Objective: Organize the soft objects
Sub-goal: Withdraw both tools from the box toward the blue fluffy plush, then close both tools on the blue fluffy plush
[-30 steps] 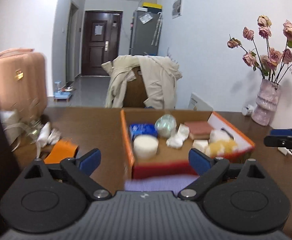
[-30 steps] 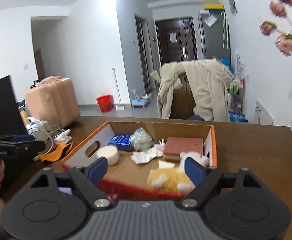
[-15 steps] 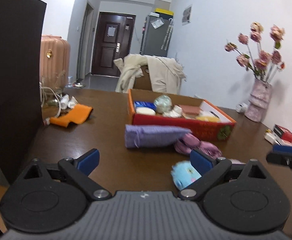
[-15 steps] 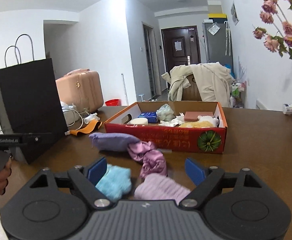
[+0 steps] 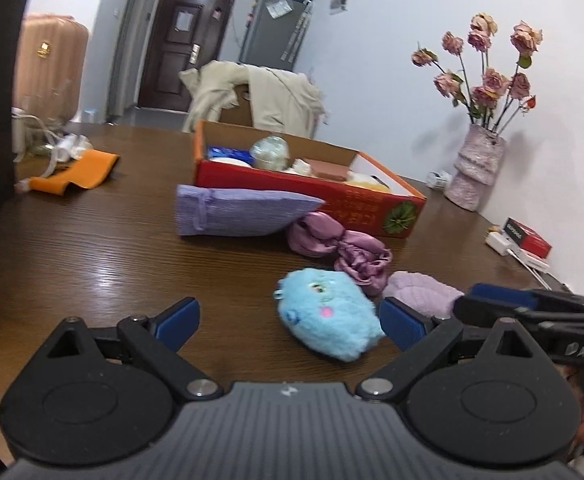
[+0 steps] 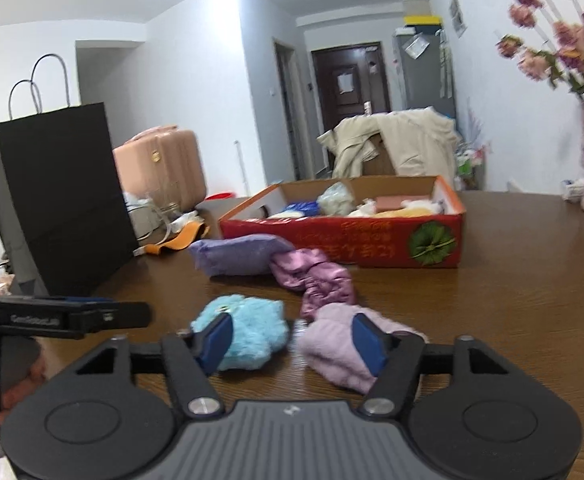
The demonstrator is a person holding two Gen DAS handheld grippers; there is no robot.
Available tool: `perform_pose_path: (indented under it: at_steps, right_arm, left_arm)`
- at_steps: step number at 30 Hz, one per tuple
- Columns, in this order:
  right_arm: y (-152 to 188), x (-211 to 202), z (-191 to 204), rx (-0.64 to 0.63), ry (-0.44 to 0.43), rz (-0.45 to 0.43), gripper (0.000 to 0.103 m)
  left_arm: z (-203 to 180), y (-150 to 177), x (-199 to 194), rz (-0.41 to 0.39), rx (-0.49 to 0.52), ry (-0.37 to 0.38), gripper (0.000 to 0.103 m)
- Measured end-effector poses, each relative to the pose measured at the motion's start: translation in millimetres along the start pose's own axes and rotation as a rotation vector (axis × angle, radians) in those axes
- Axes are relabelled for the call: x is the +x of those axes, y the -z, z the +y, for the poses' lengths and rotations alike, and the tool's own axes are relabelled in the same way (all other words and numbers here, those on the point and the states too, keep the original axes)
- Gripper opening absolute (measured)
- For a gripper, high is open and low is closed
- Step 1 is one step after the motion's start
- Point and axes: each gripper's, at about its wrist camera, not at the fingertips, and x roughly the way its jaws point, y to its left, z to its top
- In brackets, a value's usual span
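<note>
Dark wood bench [image 5: 92, 248] in a white-walled flat, a brown door at the end of the hall. My left fingers [image 5: 290, 320] hover low over the bench, spread wide and holding nothing; the blue plush toy [image 5: 328, 312] lies between them, close against the right-hand pad. My right fingers [image 6: 294, 342] are also apart and empty, with the same blue plush toy [image 6: 248, 332] near one pad and the pale pink fluffy piece [image 6: 340, 344] near the other. Beyond these, a crumpled mauve satin cloth [image 6: 316, 276] touches a lavender pouch [image 5: 236, 214], which rests against the front wall of the red cardboard box [image 6: 372, 240]. More soft items fill that box. A vase of dried roses [image 5: 478, 172] stands against the wall; a black paper bag [image 6: 60, 196] stands upright on the far left.
</note>
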Motion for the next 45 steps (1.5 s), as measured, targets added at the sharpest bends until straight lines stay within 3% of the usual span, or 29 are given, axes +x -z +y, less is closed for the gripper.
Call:
perform_pose_path:
  at_steps: [2,4,7,10,13,20,22,25,32,40,45]
  right_arm:
    - [0.1,12.7,1.8,0.007,-0.015,0.022,0.055]
    - [0.7,26.0,3.2,0.012,-0.027,0.044,0.051]
    - [0.1,47.8,0.9,0.016,-0.022,0.085,0.046]
    - [-7.8,61.8,-3.5,0.04,0.008,0.088,0.043]
    - [-18.1,70.4,0.4,0.045,-0.061,0.074,0.043]
    - [-16.5,108.7,25.1,-0.001,-0.133,0.167,0.043]
    - [-13.4,114.4,27.6,0.005,-0.133,0.187,0.043]
    - [-10.6,118.7,23.3,0.043,-0.14,0.205,0.042]
    - [-3.6,122.6,10.8,0.136,-0.174,0.222,0.039]
    - [-6.8,96.6,19.2,0.108,-0.163,0.164,0.038]
    - [-23.8,75.1,16.9,0.097,-0.152,0.107,0.038]
  left_arm:
    - [-1.1,0.2,13.5,0.01,-0.005,0.014,0.095]
    - [-1.2,1.5,30.9,0.04,-0.01,-0.01,0.079]
    - [6.3,1.1,47.3,0.084,-0.035,0.012,0.062]
    - [20.9,-3.9,45.7,0.061,-0.064,-0.04,0.061]
    - [41.6,-10.0,40.7,0.044,-0.1,-0.089,0.061]
    - [46.9,-10.9,43.3,0.072,-0.148,0.083,0.06]
    - [45.7,-10.2,53.7,0.102,-0.156,0.11,0.045]
    - [49.2,-5.6,62.5,0.117,-0.19,0.157,0.034]
    - [53.7,-4.6,65.0,0.12,-0.224,0.181,0.033]
    - [35.6,-5.7,39.8,0.056,-0.176,0.203,0.033]
    - [8.8,-49.3,27.5,-0.05,-0.076,0.195,0.033]
